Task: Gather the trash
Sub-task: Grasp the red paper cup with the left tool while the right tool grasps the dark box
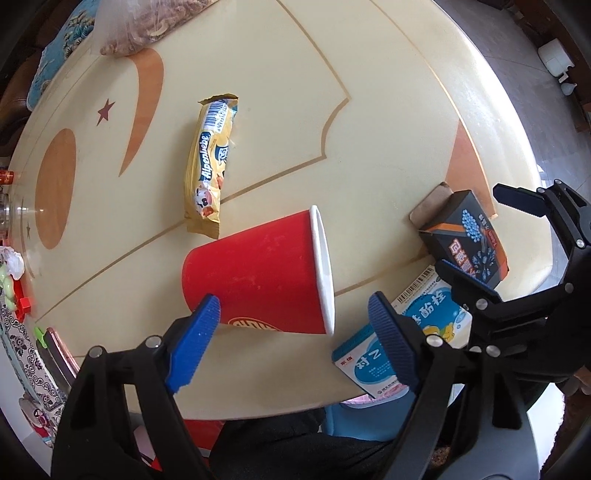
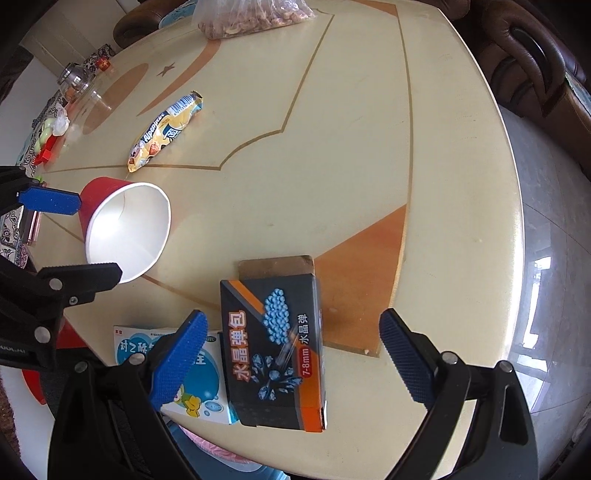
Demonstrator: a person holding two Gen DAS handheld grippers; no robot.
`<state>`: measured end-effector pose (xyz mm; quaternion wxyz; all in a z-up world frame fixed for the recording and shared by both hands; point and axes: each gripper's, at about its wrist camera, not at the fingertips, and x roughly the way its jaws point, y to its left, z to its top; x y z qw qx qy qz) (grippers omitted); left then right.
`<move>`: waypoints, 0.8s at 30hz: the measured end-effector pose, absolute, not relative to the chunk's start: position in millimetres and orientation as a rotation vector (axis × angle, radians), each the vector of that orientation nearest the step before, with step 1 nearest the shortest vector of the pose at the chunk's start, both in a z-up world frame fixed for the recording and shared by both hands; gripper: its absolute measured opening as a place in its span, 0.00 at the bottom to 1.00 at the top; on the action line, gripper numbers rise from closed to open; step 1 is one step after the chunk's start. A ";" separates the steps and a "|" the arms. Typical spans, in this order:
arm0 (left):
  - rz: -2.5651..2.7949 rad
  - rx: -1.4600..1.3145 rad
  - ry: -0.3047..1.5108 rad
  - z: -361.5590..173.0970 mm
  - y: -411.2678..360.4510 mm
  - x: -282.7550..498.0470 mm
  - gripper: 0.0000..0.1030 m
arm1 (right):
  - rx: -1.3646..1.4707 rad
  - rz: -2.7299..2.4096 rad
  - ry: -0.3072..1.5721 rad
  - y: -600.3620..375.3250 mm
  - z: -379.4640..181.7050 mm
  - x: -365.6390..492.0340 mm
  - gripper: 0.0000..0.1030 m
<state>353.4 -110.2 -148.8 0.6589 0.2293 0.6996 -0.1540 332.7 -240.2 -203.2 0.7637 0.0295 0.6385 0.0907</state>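
A red paper cup (image 1: 258, 269) (image 2: 125, 229) lies on its side on the cream table (image 1: 369, 110). My left gripper (image 1: 295, 325) stands open astride it, one blue pad by its base, the other clear of its white rim. A dark box with blue beads printed on it (image 2: 273, 350) (image 1: 465, 236) lies flat near the table's near edge. My right gripper (image 2: 291, 332) hangs open over it, pads apart on either side. A blue-and-white medicine box (image 2: 199, 391) (image 1: 424, 317) lies between cup and dark box. A yellow candy wrapper (image 1: 208, 166) (image 2: 162, 133) lies farther in.
A clear bag of nuts (image 2: 251, 18) (image 1: 136, 29) sits at the table's far side. A glass jar (image 2: 74, 81) and small clutter stand at the left edge. A brown chair (image 2: 535, 66) is beyond the right edge. The two grippers hang close together.
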 end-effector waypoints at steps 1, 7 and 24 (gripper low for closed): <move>-0.345 0.519 1.584 -148.9 -108.7 355.3 0.74 | 0.063 0.195 1.393 -238.8 -205.7 333.8 0.89; -0.319 0.539 1.576 -146.9 -105.4 358.0 0.64 | 0.063 0.197 1.387 -233.3 -210.0 335.1 0.89; -0.214 0.607 1.504 -141.6 -107.0 355.8 0.40 | 0.058 0.185 1.378 -244.4 -201.8 333.4 0.53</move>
